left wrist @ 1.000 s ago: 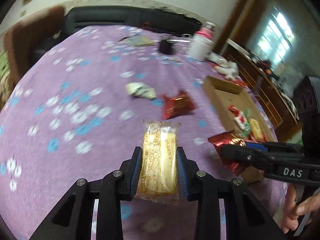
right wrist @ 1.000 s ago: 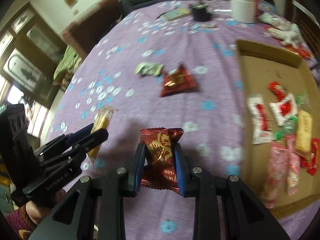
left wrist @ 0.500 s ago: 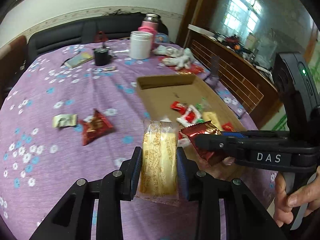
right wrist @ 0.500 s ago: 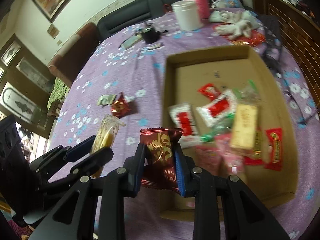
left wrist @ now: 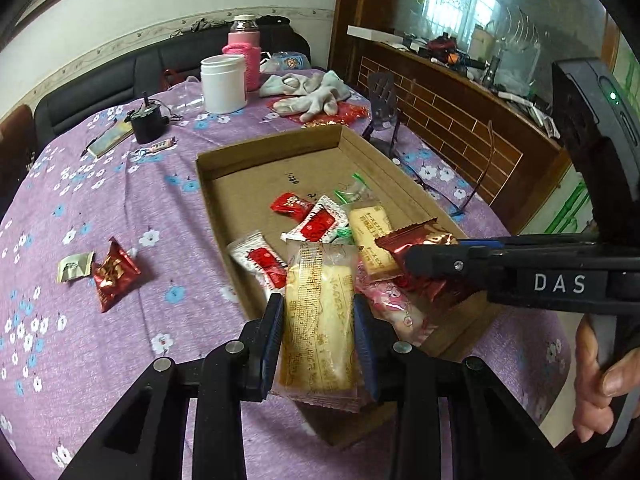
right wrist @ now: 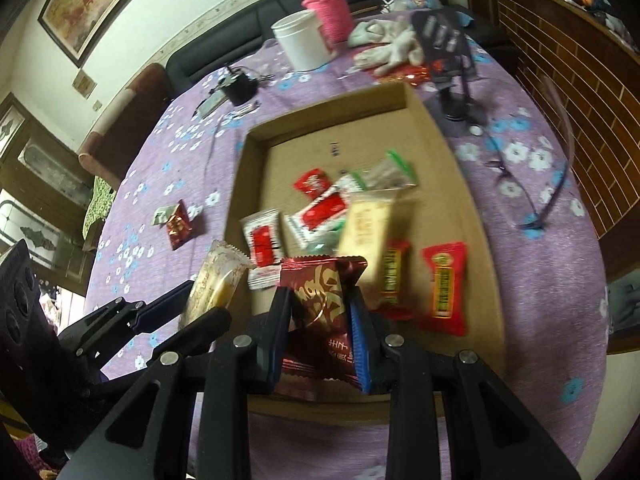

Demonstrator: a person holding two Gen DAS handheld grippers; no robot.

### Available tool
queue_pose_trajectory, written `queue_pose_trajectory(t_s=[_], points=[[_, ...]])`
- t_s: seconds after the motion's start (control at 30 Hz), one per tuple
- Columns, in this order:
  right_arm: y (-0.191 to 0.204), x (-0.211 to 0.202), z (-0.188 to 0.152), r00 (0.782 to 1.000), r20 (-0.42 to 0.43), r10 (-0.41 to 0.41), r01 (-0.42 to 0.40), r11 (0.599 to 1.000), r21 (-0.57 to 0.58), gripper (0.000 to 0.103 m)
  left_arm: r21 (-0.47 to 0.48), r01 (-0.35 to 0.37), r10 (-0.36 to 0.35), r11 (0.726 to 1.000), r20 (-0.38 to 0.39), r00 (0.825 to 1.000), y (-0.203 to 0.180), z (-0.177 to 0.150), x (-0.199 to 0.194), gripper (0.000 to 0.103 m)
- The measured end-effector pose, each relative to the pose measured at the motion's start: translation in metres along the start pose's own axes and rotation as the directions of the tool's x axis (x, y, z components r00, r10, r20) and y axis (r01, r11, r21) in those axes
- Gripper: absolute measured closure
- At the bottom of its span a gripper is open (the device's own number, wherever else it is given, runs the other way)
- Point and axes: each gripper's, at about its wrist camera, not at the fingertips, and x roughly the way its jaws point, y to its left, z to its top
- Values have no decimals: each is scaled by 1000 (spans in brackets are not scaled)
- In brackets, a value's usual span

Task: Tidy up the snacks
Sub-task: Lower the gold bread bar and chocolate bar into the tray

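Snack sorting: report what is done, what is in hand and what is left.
Done: several packets already lie in the cardboard box. In hand: the left gripper is shut on a yellow biscuit packet, the right gripper on a dark red packet, both over the box. Left: a red packet and a pale packet on the tablecloth.

Readable lettering
White capitals "DAS" stand on the right gripper, at the right; the snack wrappers' print is unreadable.
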Motion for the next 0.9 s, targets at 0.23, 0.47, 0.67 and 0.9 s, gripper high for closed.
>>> queue_pose_trajectory(t_s=[0.23, 0.47, 0.67, 0.9], points=[[-13, 3, 2, 1000, -15, 1, -2, 1000, -10, 76, 30, -58, 58, 998, -16, 998, -13, 4, 15, 68], [-19, 9, 9, 1000, -26, -2, 1, 1000, -19, 76, 55, -102, 103, 993, -27, 994, -17, 4, 25, 68], [-23, 14, 13, 999, -32, -5, 4, 1000, -20, 76, 71, -130, 133, 989, -31, 991, -19, 5, 32, 68], [-25, 18, 15, 999, -39, -8, 7, 1000, -24, 76, 95, -141, 145, 985, -28, 989, -23, 6, 36, 68]])
